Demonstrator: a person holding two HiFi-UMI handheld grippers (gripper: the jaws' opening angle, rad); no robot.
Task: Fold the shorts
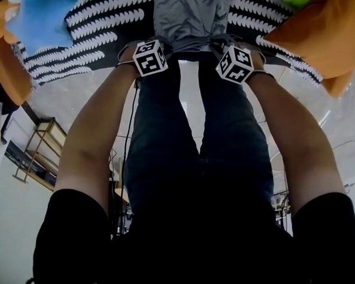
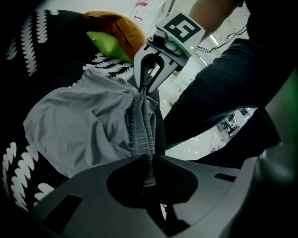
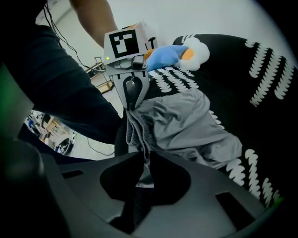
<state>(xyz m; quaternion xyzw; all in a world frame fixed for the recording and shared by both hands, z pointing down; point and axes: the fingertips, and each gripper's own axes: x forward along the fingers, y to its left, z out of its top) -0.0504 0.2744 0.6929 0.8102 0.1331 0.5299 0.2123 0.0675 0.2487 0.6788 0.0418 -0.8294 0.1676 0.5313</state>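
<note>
Black cloth with white leaf print (image 1: 110, 16) covers the surface. Left gripper (image 2: 149, 160) and right gripper (image 3: 142, 162) each clamp the grey fabric shorts (image 2: 84, 125) at the near waistband (image 2: 142, 125), likely to pull it straight for folding.

The shorts (image 1: 189, 17) lie on the cloth (image 1: 104, 20); toy (image 1: 35, 21) to their left.

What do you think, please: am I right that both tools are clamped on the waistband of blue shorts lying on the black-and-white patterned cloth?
Not quite: the shorts are grey, not blue, as the left gripper view and the right gripper view show. The rest holds: the left tool and the right tool are each clamped on the waistband, and the shorts lie on the black-and-white patterned cloth.
</note>
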